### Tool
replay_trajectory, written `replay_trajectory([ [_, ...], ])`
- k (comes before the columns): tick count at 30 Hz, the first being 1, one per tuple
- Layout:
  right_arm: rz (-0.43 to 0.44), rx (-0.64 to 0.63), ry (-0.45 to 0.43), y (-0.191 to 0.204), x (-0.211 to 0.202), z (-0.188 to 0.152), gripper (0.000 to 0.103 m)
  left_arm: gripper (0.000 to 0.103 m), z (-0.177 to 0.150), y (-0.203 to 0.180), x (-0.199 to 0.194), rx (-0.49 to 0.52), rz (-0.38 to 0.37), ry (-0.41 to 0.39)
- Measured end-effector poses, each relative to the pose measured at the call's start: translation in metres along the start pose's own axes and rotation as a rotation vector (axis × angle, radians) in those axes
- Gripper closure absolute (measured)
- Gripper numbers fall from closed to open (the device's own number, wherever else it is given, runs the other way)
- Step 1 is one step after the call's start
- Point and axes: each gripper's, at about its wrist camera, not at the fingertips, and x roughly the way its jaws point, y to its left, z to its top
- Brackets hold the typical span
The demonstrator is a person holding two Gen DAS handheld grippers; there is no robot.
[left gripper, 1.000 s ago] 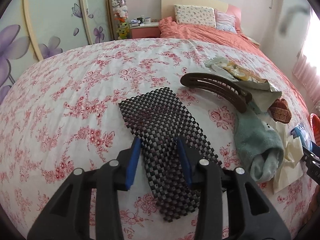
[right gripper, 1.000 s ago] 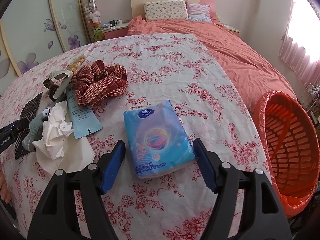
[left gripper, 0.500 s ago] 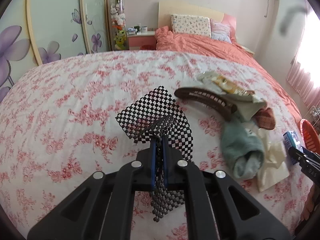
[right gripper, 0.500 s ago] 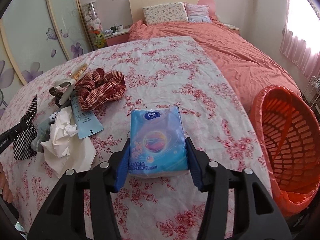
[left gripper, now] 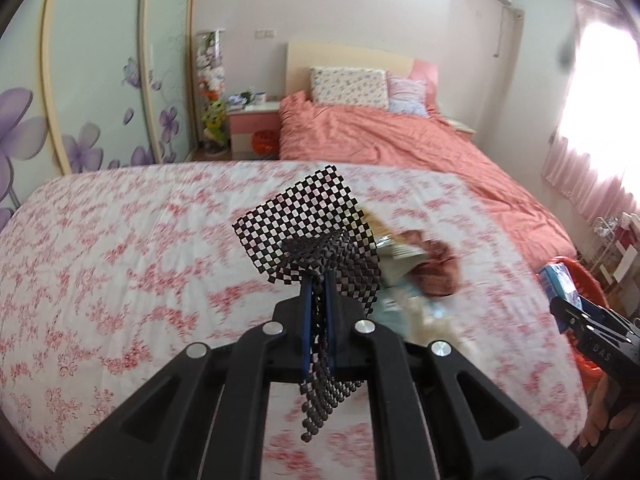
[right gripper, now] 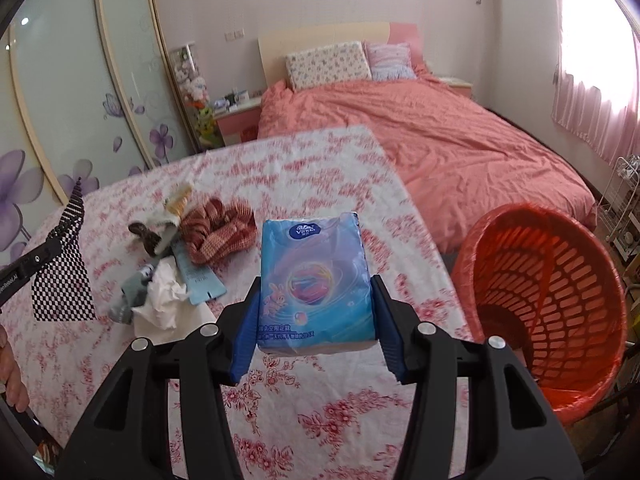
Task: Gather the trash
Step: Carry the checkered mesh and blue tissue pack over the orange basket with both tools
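Note:
My left gripper [left gripper: 318, 280] is shut on a black mesh mat [left gripper: 308, 224] and holds it above the floral-covered table [left gripper: 120, 248]; the mat also shows in the right wrist view [right gripper: 64, 280]. My right gripper [right gripper: 316, 304] is shut on a blue tissue pack [right gripper: 314, 276], lifted off the table. An orange basket lined with an orange bag [right gripper: 548, 288] stands to the right of the table, also at the right edge of the left wrist view [left gripper: 576, 276].
A pile stays on the table: red knitted cloth [right gripper: 218, 230], crumpled white tissue [right gripper: 162, 300], grey sock [right gripper: 130, 300], blue tube [right gripper: 198, 276], brown hair clip [right gripper: 144, 236]. A pink bed [right gripper: 440, 136] lies behind. A wardrobe [right gripper: 60, 80] stands at left.
Both grippers have closed and lifted: the left raised the mesh mat off the table, the right raised the tissue pack. Both moved up and toward the right.

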Motion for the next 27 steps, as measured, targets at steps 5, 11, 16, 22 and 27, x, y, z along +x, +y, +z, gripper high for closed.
replay_trajectory([
  [5, -0.014, 0.021, -0.049, -0.013, -0.019, 0.006, 0.051, 0.096, 0.007, -0.031, -0.016, 0.032, -0.063, -0.033],
  [11, -0.063, 0.045, -0.118, -0.035, -0.042, 0.01, 0.051, 0.096, 0.013, -0.077, -0.028, 0.074, -0.166, -0.06],
  [16, -0.121, 0.069, -0.182, -0.06, -0.061, 0.013, 0.051, 0.096, 0.015, -0.116, -0.031, 0.106, -0.242, -0.067],
  [22, -0.169, 0.131, -0.22, -0.095, -0.071, 0.014, 0.051, 0.096, 0.013, -0.165, -0.027, 0.143, -0.336, -0.052],
  [27, -0.204, 0.181, -0.23, -0.125, -0.075, 0.01, 0.051, 0.096, 0.008, -0.208, -0.021, 0.183, -0.407, -0.028],
])
